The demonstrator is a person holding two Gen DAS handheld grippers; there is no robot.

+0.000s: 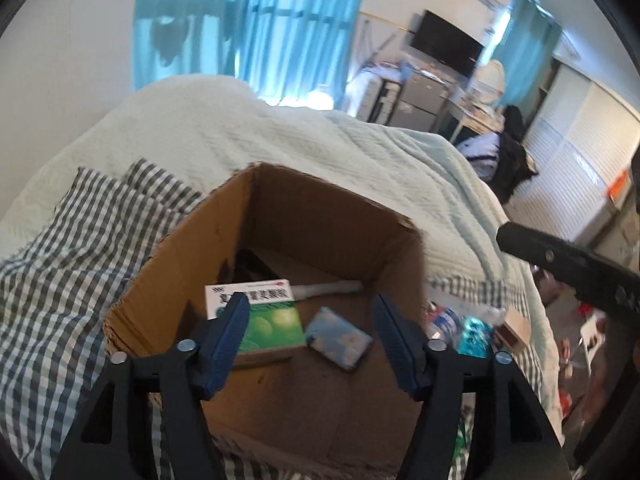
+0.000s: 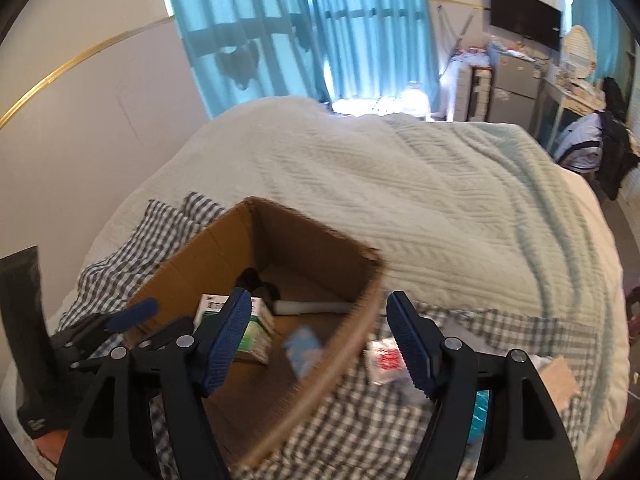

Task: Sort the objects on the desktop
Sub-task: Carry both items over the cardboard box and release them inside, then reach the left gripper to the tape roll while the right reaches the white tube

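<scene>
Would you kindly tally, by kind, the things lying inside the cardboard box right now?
Green and white medicine carton: 1
Blue packet: 1
White tube: 1
Dark object at the back, too shadowed to identify: 1
Total in the cardboard box: 4
</scene>
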